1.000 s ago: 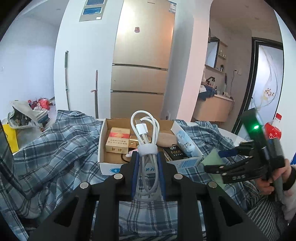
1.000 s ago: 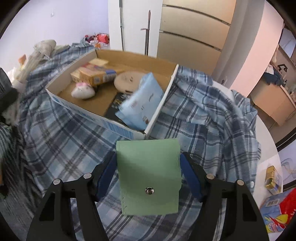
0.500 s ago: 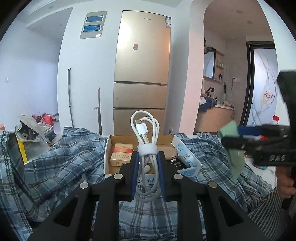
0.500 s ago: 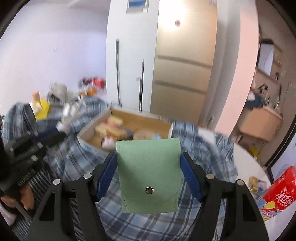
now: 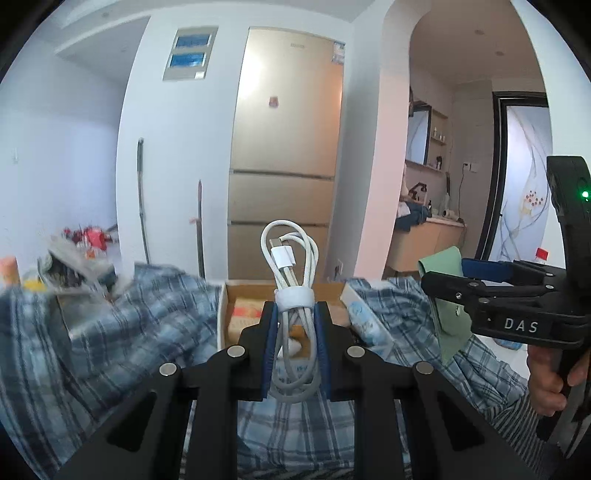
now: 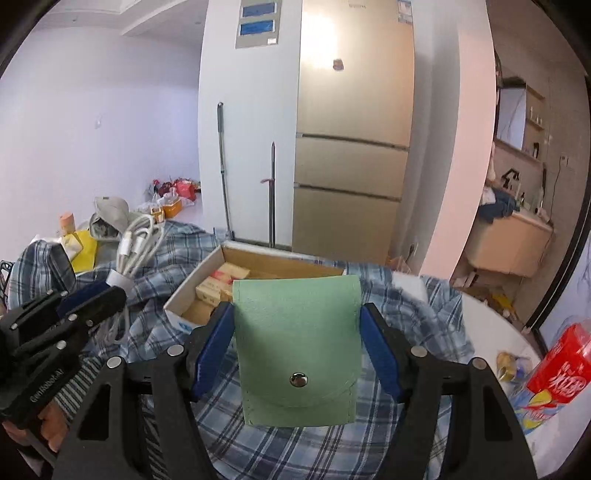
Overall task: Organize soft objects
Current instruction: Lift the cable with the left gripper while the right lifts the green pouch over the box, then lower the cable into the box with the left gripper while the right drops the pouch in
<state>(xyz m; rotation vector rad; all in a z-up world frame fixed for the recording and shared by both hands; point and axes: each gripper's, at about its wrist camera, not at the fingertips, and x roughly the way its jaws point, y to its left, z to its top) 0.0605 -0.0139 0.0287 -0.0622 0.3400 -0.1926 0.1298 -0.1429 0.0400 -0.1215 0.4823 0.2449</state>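
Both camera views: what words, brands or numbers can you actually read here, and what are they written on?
"DAS": on the right gripper, in the left wrist view.
Too blurred or small to read: lettering on the left gripper, white characters on the red package, print on the cardboard box, fridge stickers, blue wall panels.

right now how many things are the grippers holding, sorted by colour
white: 1, the bundled cable in the left gripper
green: 1, the snap pouch in the right gripper
total: 2
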